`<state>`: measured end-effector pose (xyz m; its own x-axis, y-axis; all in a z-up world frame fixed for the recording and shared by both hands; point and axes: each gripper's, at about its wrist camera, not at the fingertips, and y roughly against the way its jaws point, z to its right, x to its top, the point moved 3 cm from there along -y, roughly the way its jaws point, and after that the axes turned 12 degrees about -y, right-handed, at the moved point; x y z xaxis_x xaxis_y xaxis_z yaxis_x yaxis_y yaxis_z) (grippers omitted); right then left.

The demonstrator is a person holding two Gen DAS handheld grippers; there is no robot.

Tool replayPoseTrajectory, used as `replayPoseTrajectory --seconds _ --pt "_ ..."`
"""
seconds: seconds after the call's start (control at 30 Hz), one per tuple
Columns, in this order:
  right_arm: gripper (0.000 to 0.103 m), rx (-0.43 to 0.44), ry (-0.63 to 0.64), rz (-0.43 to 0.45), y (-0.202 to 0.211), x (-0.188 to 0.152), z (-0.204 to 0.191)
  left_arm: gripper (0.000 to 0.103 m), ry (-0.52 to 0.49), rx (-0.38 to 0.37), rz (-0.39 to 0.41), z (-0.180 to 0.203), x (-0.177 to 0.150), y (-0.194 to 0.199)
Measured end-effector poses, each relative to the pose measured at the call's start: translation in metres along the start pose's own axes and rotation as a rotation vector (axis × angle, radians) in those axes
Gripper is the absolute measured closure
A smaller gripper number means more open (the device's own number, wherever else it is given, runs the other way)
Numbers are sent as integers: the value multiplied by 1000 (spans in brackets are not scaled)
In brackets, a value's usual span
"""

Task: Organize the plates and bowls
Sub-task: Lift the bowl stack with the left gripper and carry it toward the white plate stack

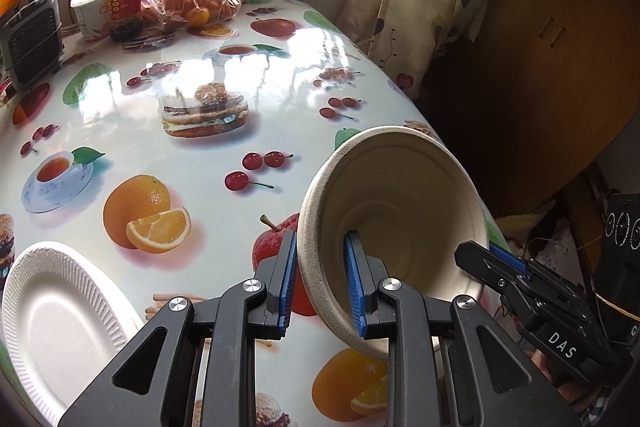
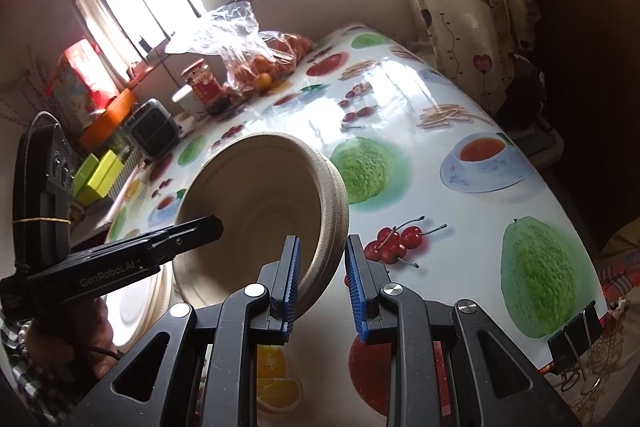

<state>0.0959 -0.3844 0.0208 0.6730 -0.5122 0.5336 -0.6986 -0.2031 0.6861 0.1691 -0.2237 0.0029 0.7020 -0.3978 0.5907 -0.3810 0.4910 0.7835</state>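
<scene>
Holding beige bowl stack (image 1: 394,215) tilted above table (image 1: 168,75), mouth toward me. Left gripper (image 1: 322,279) pinches near rim, one finger inside. Right gripper (image 2: 320,283) nearly fully closed on opposite rim, edge clamped between its pads. Looks like several nested bowls; outer one could slip off if pull uneven. Thin pulp rim may crush. White plate (image 1: 60,323) lies below-left near edge; careless swing could knock it.
</scene>
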Motion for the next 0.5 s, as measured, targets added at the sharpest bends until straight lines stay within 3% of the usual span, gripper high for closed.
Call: replayPoseTrajectory --seconds 0.5 --pt "81 52 63 -26 -7 -9 -34 79 44 62 30 -24 -15 31"
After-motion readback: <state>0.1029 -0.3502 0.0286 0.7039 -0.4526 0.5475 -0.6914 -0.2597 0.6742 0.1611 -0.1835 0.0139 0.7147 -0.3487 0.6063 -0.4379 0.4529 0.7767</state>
